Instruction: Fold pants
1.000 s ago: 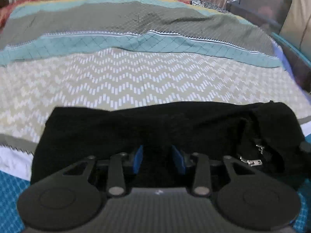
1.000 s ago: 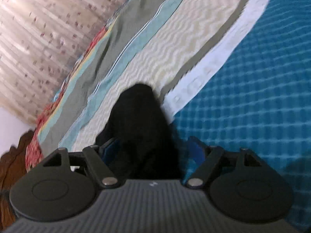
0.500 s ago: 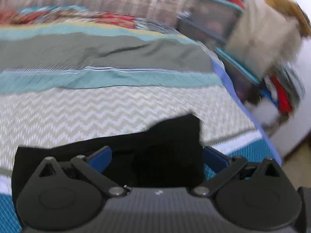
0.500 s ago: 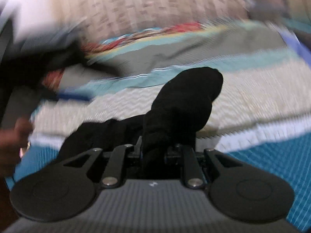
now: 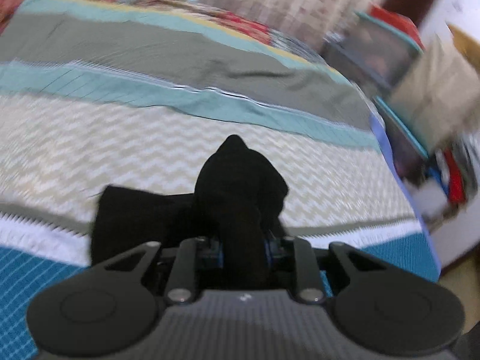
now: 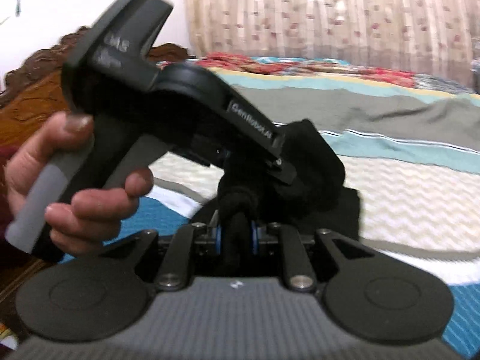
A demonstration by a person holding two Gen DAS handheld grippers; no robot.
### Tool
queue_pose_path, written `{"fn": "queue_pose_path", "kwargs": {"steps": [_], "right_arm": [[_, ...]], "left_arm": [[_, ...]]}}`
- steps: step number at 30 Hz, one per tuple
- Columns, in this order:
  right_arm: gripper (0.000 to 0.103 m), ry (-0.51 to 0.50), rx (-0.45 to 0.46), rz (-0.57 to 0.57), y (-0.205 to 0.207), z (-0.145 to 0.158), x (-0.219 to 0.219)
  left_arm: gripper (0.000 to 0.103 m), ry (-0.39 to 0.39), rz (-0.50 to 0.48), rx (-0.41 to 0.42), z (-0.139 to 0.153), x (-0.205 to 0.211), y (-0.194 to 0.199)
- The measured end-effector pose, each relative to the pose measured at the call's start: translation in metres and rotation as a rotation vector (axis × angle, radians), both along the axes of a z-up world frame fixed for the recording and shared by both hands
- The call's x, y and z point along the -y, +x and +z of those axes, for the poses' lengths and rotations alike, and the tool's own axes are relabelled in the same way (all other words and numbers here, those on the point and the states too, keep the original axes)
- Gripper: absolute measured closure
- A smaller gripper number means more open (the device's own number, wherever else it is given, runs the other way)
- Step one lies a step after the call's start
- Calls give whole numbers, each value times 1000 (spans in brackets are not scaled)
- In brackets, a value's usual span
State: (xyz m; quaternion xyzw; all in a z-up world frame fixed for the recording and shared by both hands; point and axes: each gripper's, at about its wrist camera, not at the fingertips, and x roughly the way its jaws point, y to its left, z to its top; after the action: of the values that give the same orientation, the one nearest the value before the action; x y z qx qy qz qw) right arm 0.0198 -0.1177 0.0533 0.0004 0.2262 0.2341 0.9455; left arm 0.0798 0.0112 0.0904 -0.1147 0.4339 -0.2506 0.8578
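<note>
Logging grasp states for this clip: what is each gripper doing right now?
Left gripper: just closed, shut on the black pants.
Right gripper: shut on a bunch of the same pants.

Black pants [image 5: 240,186], plain dark fabric w/ no pattern I can make out, bunched into a thick lump that sticks up off the bed. One wad is pinched at the near end and pokes up to a blunt point, another fat roll [image 6: 312,162] curls over beside it. The rest trails down flat onto the bedspread, pretty crumpled tbh.
</note>
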Motion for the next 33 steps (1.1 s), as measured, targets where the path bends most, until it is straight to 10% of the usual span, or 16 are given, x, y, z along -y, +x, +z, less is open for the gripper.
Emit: {"fn": "queue_pose_path", "kwargs": {"steps": [11,13,19,26,30,33], "right_arm": [[73,46,-207,173,48,-30,-37],[66,74,-156,130,39,-16,-12],[63,86,-128,-116,29,-15,61],[69,45,-292,-58,26,-57,28],[68,-131,-188,56,7,-52,7],[68,-34,-196,49,8,-38,30]], "left_arm": [[63,18,209,-151,-99,-72,28],[41,34,250,-147,-99,-75,28],[20,3,274,-115,-83,-83,-3],[22,237,274,-31,-93,-75,-41],[22,175,332,-101,-98,-98,-36],[22,130,340,-89,-87,-106,-39]]}}
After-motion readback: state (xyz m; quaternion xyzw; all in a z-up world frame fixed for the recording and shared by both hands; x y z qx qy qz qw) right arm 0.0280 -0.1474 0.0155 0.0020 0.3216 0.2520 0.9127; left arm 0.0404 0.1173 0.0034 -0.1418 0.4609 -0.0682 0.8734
